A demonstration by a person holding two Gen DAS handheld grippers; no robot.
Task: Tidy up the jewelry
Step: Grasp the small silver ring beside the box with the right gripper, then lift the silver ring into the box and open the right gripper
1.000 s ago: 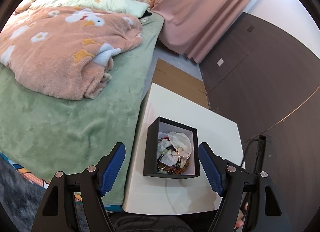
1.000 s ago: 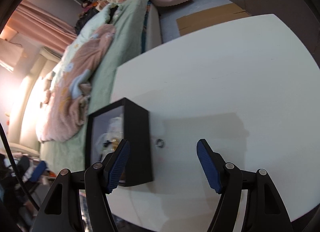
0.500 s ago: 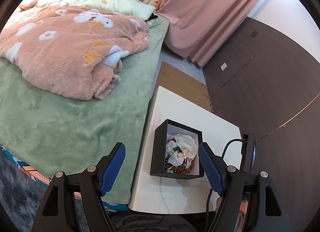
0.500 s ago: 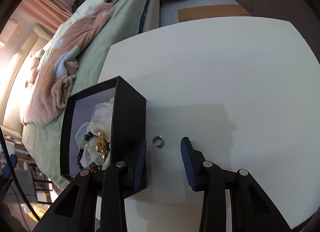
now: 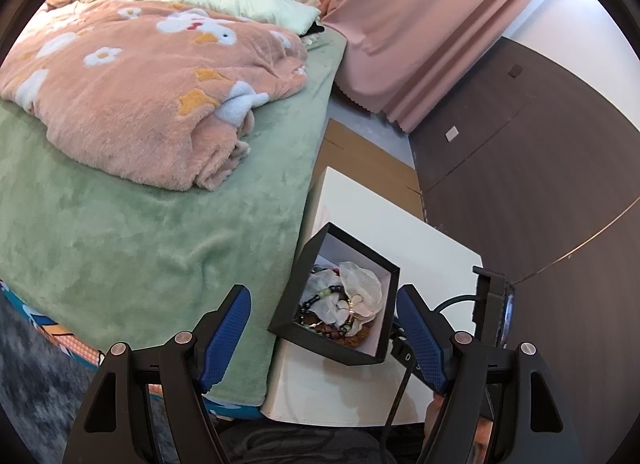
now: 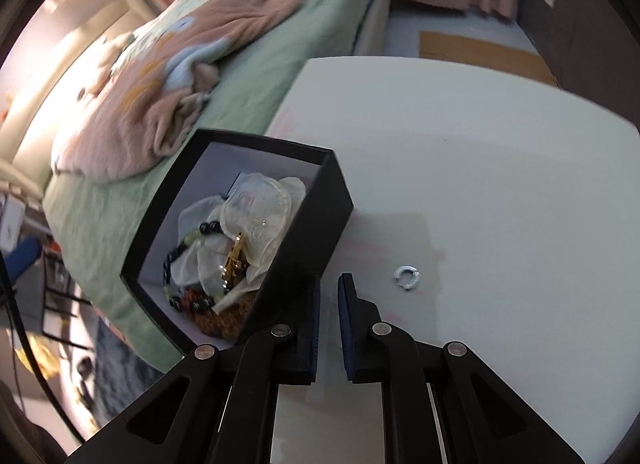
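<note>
A black jewelry box (image 5: 340,304) with a white lining sits at the near left corner of the white table (image 5: 360,216). It holds bead bracelets, a gold piece and sheer white pouches (image 6: 256,220). A small silver ring (image 6: 406,277) lies on the table (image 6: 480,168) right of the box (image 6: 296,248). My right gripper (image 6: 329,304) is nearly shut and empty, low over the table by the box's near right corner, left of the ring. My left gripper (image 5: 324,328) is wide open and empty, held above the box.
A bed with a green cover (image 5: 140,232) and a pink blanket (image 5: 140,76) borders the table's left side. Flat cardboard (image 5: 368,160) lies on the floor behind the table. Dark cabinet doors (image 5: 540,168) stand to the right. A black cable (image 5: 400,384) hangs by the table's near edge.
My right gripper has closed from wide open to nearly shut and moved left, so the ring now lies outside its fingers. My left gripper has drawn back and up, still open.
</note>
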